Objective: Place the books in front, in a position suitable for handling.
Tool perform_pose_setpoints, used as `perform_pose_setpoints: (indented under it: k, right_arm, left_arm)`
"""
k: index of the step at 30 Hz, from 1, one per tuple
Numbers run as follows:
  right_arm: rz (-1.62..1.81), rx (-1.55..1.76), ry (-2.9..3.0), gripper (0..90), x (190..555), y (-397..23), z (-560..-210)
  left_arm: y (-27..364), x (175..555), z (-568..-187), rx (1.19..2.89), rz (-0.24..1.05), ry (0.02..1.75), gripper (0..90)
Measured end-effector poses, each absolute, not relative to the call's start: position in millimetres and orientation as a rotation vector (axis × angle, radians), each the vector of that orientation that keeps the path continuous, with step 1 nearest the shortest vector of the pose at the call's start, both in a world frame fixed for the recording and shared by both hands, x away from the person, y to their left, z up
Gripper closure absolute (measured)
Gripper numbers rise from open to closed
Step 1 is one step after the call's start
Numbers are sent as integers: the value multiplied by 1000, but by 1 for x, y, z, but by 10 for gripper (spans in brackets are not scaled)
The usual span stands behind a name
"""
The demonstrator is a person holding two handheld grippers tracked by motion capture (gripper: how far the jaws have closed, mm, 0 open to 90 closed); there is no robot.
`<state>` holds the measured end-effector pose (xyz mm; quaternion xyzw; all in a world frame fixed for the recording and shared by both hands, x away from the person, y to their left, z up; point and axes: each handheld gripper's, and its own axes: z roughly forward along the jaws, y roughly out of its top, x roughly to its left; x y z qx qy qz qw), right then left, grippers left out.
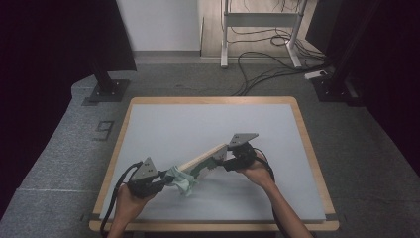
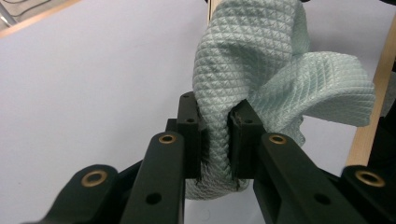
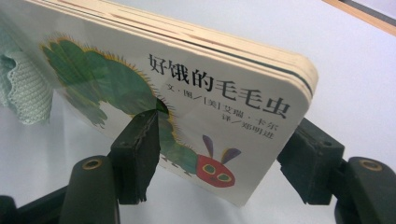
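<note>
The table is bare grey board, and the work goes on above its near half. The book is held up off the surface, tilted, one end high at the right and the other end low toward the left. The right gripper has its jaws clamped across the book's thickness near the spine end, one pad on the caterpillar cover and the other on the back. The left gripper has its jaws pinched tight on a bunched green cloth, which meets the book's low end.

The step looks like wiping the book. To do it well, keep the right grip firm and the book steady, press the cloth's loose fold flat against the cover, and stroke along its length rather than dabbing.
</note>
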<state>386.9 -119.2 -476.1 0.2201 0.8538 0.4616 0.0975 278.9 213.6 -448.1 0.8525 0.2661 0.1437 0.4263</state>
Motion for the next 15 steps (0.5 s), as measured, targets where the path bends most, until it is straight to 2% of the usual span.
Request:
perform_pose_setpoints:
  k: [15]
  right_arm:
    - [1379, 653, 2516, 325, 385, -120, -478]
  left_arm:
    - [208, 285, -509, 2214, 303, 747, 774]
